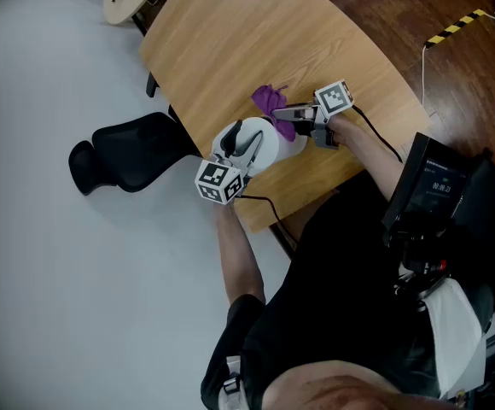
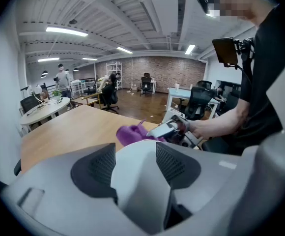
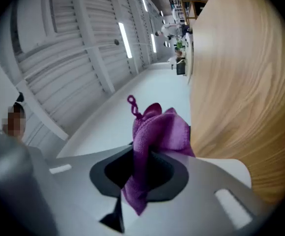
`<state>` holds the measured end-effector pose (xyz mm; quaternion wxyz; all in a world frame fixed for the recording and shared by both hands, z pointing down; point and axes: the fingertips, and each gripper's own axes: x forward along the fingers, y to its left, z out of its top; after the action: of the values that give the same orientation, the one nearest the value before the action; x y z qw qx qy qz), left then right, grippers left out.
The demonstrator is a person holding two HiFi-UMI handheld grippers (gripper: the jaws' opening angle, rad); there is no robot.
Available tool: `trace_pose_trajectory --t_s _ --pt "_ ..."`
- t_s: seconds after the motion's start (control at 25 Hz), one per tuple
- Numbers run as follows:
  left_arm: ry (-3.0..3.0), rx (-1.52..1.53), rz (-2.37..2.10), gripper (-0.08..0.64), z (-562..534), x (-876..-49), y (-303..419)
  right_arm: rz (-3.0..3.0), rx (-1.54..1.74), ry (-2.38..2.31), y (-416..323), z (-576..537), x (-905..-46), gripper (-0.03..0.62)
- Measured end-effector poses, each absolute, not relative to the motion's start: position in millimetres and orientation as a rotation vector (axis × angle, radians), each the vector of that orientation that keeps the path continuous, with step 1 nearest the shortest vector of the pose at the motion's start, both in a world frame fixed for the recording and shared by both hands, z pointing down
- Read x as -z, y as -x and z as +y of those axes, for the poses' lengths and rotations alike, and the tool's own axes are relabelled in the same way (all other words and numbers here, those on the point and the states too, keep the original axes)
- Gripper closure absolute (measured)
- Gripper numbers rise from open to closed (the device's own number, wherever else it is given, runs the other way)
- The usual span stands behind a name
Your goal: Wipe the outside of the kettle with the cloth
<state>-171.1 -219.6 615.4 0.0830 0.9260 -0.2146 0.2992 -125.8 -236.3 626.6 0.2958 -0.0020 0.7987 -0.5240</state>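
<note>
With the left gripper (image 2: 135,156) clamped on the rounded white kettle (image 1: 269,148) standing on the light wooden table (image 1: 247,41), the right gripper (image 3: 145,168), pinching the purple microfibre cloth (image 3: 159,129), hangs just beside the kettle, seemingly mid-wipe, so next the cloth must press against the kettle's wall.

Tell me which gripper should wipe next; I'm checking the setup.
Right. The right gripper is shut on the cloth, close by the kettle. The left gripper is clamped on the kettle, steadying it, so it is likely not free to wipe.
</note>
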Motion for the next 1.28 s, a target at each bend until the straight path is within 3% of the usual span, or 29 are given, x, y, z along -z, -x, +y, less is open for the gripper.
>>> trace_pose_trajectory --t_s 0.16,0.28,0.44,0.56,0.72,0.84,0.92,1.04,1.2,1.28 --pt "-2.84 -0.935 -0.417 0.413 -187 -615 164 1.775 2.024 0.046 154 -202 -722 0.534" --pt "-2.903 -0.954 -0.179 0.412 -171 -607 151 1.929 2.043 0.207 152 -196 -798 0.534" --pt "-2.929 -0.944 -0.069 0.469 -169 -598 150 2.005 2.116 0.322 152 -178 -825 0.534" --pt "-2.913 -0.93 -0.231 0.463 -177 -597 155 2.131 1.9 0.365 134 -183 -788 0.534" --pt "-2.961 -0.928 -0.5 0.455 -204 -586 158 2.227 1.201 0.278 76 -238 -640 0.534" --pt "-2.949 -1.043 -0.557 0.445 -182 -614 190 2.042 1.22 0.195 95 -239 -608 0.534" --pt "-2.941 -1.018 -0.582 0.482 -175 -632 193 2.021 1.246 0.114 116 -236 -616 0.534" --pt "-2.95 -0.995 -0.592 0.485 -177 -644 177 2.007 1.413 0.066 139 -230 -667 0.532" --pt "-2.9 -1.085 -0.594 0.488 -170 -646 176 2.007 1.934 0.369 159 -212 -809 0.534" --pt "-2.962 -1.04 -0.606 0.488 -169 -645 174 2.104 2.045 0.428 160 -205 -838 0.534"
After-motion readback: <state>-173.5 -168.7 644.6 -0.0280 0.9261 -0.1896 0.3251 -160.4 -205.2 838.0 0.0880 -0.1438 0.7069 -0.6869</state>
